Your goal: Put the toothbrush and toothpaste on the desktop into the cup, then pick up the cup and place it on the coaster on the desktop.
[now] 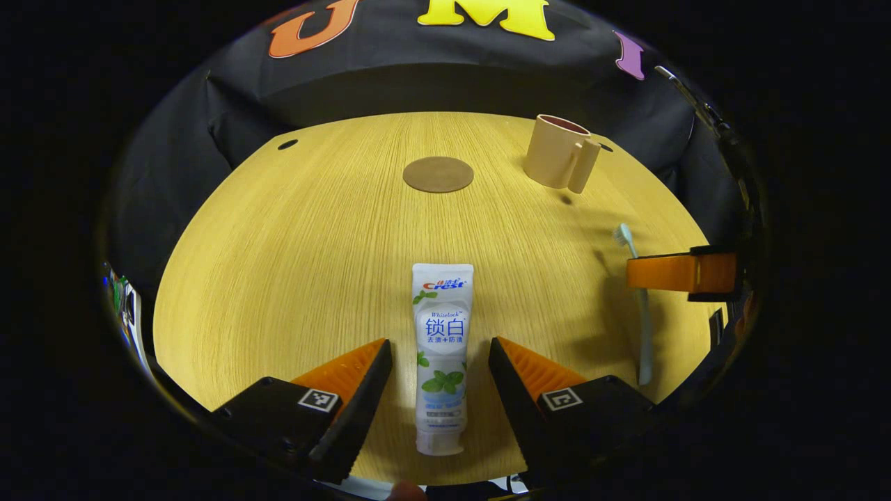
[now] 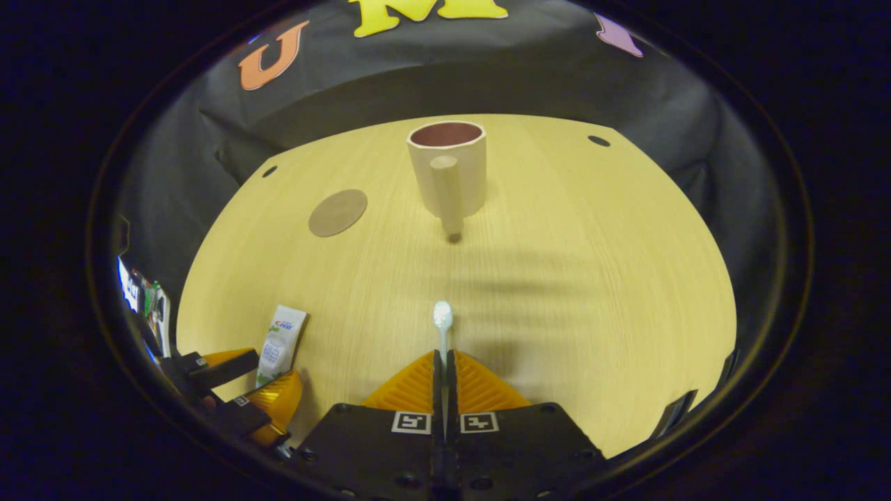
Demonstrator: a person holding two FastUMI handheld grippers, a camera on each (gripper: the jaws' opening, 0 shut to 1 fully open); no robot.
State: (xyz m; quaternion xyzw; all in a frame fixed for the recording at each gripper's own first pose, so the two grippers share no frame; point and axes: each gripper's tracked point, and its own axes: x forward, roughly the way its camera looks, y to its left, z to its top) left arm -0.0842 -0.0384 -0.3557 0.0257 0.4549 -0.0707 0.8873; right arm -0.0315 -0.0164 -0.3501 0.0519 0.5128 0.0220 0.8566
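Note:
A white toothpaste tube (image 1: pixel 442 348) lies flat on the wooden table, cap end towards me. My left gripper (image 1: pixel 440 346) is open, one finger on each side of the tube without touching it. My right gripper (image 2: pixel 443 356) is shut on the pale toothbrush (image 2: pixel 443 316), whose bristle head sticks out past the fingertips, pointing at the cup. In the left gripper view the toothbrush (image 1: pixel 644 334) lies along the table's right side with the right gripper (image 1: pixel 637 273) clamped across it. The beige handled cup (image 2: pixel 449 167) stands upright at the back, and the round brown coaster (image 2: pixel 337 212) lies left of it.
The round wooden table (image 1: pixel 292 264) has small dark holes near its far edge (image 2: pixel 598 140). In the left gripper view the cup (image 1: pixel 557 152) is right of the coaster (image 1: pixel 438 174). The right gripper view shows the left gripper (image 2: pixel 268 372) around the toothpaste (image 2: pixel 282 341) at lower left.

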